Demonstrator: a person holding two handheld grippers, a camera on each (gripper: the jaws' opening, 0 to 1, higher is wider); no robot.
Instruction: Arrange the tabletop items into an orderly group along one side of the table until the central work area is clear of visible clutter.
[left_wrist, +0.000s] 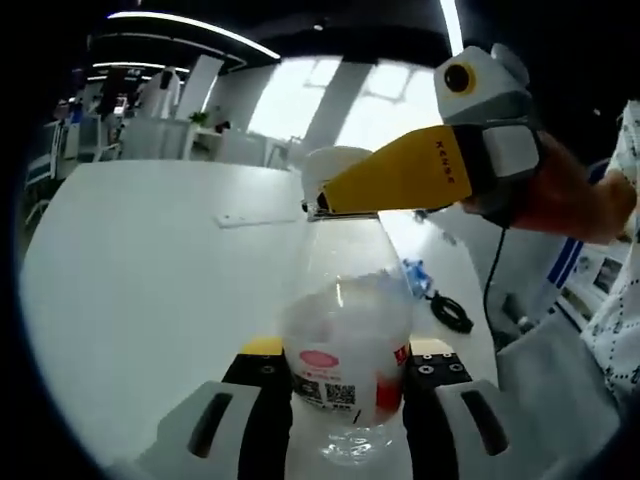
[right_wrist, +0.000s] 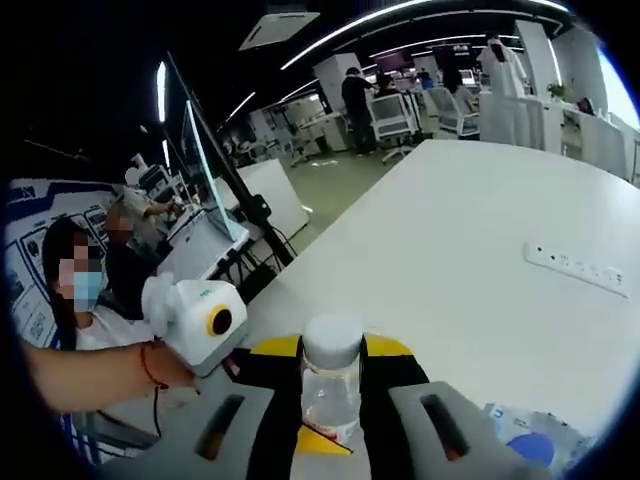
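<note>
A clear plastic bottle (left_wrist: 345, 320) with a red and white label and a white cap (left_wrist: 335, 162) stands between my left gripper's (left_wrist: 345, 352) black jaws, which are shut on its lower body. My right gripper (left_wrist: 316, 206), yellow-jawed and held by a hand, reaches in from the right and meets the bottle at its neck. In the right gripper view the bottle's neck (right_wrist: 330, 395) and cap (right_wrist: 332, 340) sit between my right gripper's (right_wrist: 332, 365) jaws, shut on them. The bottle looks empty and is lifted above the white table (left_wrist: 140, 270).
A white power strip (right_wrist: 580, 268) lies flat on the table (right_wrist: 450, 230). A blue and white wrapper (left_wrist: 415, 272) and a black coiled cable (left_wrist: 452, 312) lie near the table's right edge. Seated people and a monitor (right_wrist: 205, 180) are beyond the table's edge.
</note>
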